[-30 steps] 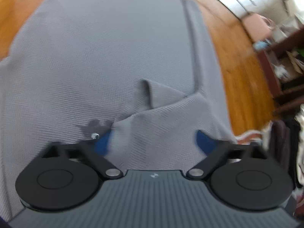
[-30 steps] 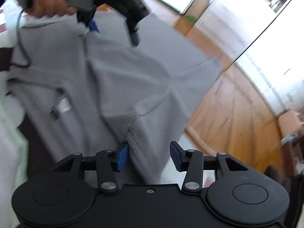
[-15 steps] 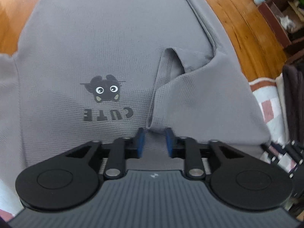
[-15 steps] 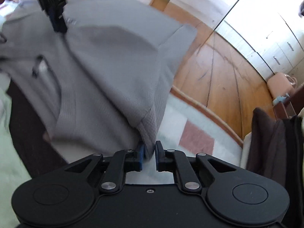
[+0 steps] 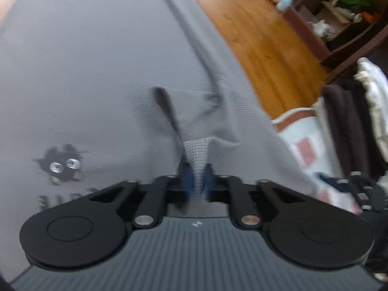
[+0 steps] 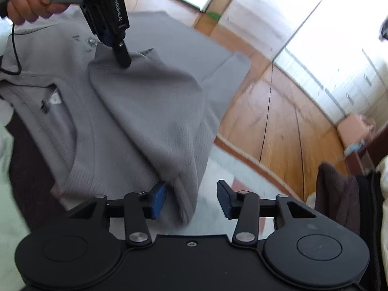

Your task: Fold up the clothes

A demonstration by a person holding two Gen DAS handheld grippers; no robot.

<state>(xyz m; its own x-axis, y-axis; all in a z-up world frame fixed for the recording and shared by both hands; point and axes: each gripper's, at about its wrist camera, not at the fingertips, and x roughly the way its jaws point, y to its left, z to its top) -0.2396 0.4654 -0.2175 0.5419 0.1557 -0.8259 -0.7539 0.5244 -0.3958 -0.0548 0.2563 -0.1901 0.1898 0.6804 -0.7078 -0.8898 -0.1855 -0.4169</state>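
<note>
A grey waffle-knit T-shirt (image 5: 97,72) with a black cat print (image 5: 60,167) lies spread out, hanging over an edge toward the floor. My left gripper (image 5: 197,181) is shut on a raised pinch of its cloth. The right wrist view shows that gripper (image 6: 123,58) from the side, lifting a fold of the shirt (image 6: 145,111), with a person's hand (image 6: 31,2) on its handle. My right gripper (image 6: 191,194) has its jaws opening. The shirt's hem hangs between them against the left pad (image 6: 158,198), and the right pad stands clear of it.
A wooden floor (image 6: 278,133) lies beyond the shirt. A pink-and-white patchwork cover (image 5: 303,145) shows under it. Dark folded clothes (image 6: 339,194) sit at the right. A dark wooden shelf (image 5: 339,31) with clutter stands at the back right, and white cabinets (image 6: 339,60) line the wall.
My left jaws have closed from wide apart onto a fold of the shirt and lifted it. My right jaws pinched the hem half a second ago and now stand apart.
</note>
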